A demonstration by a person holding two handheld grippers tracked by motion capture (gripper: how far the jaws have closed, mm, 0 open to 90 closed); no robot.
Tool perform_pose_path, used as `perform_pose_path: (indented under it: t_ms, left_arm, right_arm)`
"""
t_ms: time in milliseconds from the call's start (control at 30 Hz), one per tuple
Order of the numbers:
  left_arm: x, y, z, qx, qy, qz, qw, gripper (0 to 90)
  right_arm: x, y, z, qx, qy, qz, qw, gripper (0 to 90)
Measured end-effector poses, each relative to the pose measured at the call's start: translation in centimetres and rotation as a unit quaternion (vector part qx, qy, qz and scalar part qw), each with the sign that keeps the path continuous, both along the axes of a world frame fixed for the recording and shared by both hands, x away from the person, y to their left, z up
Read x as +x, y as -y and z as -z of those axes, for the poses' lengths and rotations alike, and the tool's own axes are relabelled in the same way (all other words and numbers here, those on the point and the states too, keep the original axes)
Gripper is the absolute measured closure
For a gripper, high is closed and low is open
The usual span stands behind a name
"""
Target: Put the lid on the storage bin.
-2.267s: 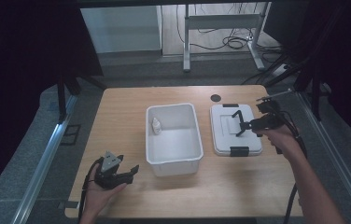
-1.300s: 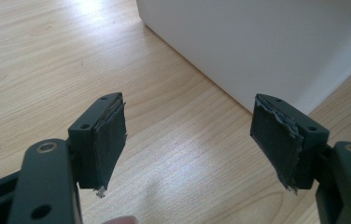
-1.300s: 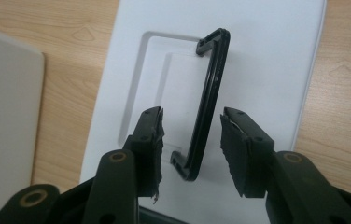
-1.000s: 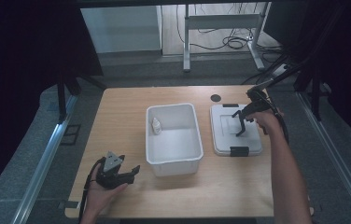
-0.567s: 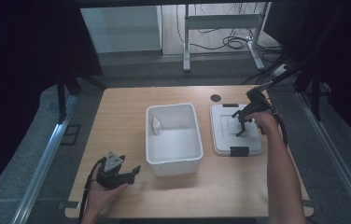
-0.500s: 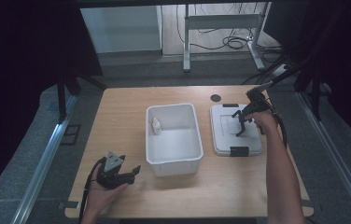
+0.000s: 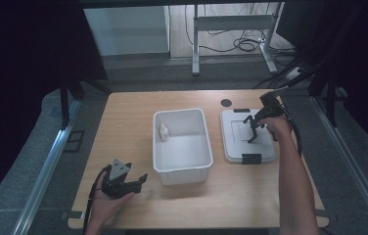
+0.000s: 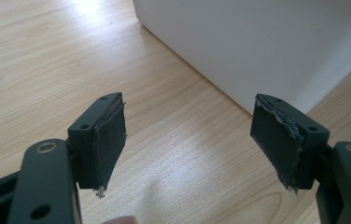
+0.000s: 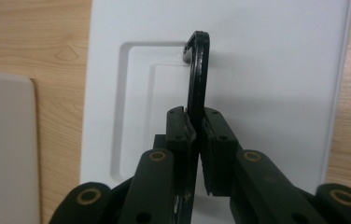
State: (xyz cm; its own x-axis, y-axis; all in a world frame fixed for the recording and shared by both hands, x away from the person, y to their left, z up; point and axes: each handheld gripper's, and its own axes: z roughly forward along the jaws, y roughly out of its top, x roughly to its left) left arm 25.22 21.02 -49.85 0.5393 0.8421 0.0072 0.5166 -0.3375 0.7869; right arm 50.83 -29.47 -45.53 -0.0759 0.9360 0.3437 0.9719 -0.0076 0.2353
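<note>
- High view: at the desk's (image 7: 123,112) near left corner, the left gripper (image 7: 140,179) rests in the person's left hand (image 7: 104,205), low over the wood, pointing toward the white bin (image 7: 182,169).
- In the left gripper view its jaws stand wide apart with nothing between them; the worn pads (image 8: 108,135) frame bare wood, and the bin's near wall (image 8: 257,42) rises just beyond.
- The bin sits at the middle of the desk, open side up, and a small white bottle (image 7: 163,132) stands inside it against the left wall.
- To the right of the bin, near the desk's right edge, the white lid (image 7: 236,147) lies flat, with a black latch (image 7: 251,158) at its near edge and another at its far edge (image 7: 241,110).
- The right gripper (image 7: 251,131) is over the lid, held by the right hand (image 7: 272,126), whose forearm comes in along the right edge.
- In the right gripper view its jaws are clamped on a thin black handle (image 9: 197,70), which stands up edge-on from the lid's recessed panel (image 9: 136,116).
- A small dark disc (image 7: 226,103) lies on the desk near its far edge, beyond the lid's far left corner.
</note>
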Motion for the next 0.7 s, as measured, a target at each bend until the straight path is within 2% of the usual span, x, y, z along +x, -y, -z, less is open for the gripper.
perform_pose_path:
  t_ms: [167, 267, 333, 433, 567, 600, 633, 700]
  left_arm:
    - [0.0, -0.2, 0.0, -0.002, 0.001, -0.002, 1.0000, 26.9]
    - [0.0, -0.2, -0.1, -0.002, 0.002, -0.002, 1.0000, 26.9]
    - [0.0, -0.1, -0.1, -0.002, 0.002, -0.001, 1.0000, 26.9]
    - [-0.1, 0.0, -0.1, -0.001, 0.003, 0.001, 1.0000, 26.9]
    - [-0.2, 0.0, -0.3, -0.001, 0.005, 0.002, 1.0000, 26.8]
    - [-0.2, 0.0, -0.3, -0.003, 0.006, 0.001, 1.0000, 26.9]
    - [-0.2, 0.0, -0.3, -0.003, 0.006, 0.001, 1.0000, 26.8]
    - [-0.2, -0.2, -0.3, -0.007, 0.006, 0.000, 1.0000, 26.9]
  right_arm:
    - [-0.1, 0.0, -0.4, -0.012, 0.002, 0.009, 0.9999, 85.6]
    - [-0.4, 0.1, -1.2, -0.011, 0.006, 0.015, 0.9998, 85.7]
    - [-0.7, 0.1, -2.7, -0.014, 0.012, 0.015, 0.9997, 85.7]
    - [-1.0, 0.1, -3.6, -0.016, 0.018, 0.009, 0.9997, 85.7]
    - [-1.6, -0.2, -5.8, -0.019, 0.026, 0.007, 0.9995, 85.7]
    - [-2.0, -0.3, -6.8, -0.020, 0.033, 0.004, 0.9992, 85.7]
    - [-2.0, -0.3, -6.8, -0.020, 0.033, 0.004, 0.9992, 85.7]
    - [-2.4, -0.4, -7.8, -0.023, 0.039, 0.005, 0.9989, 85.6]
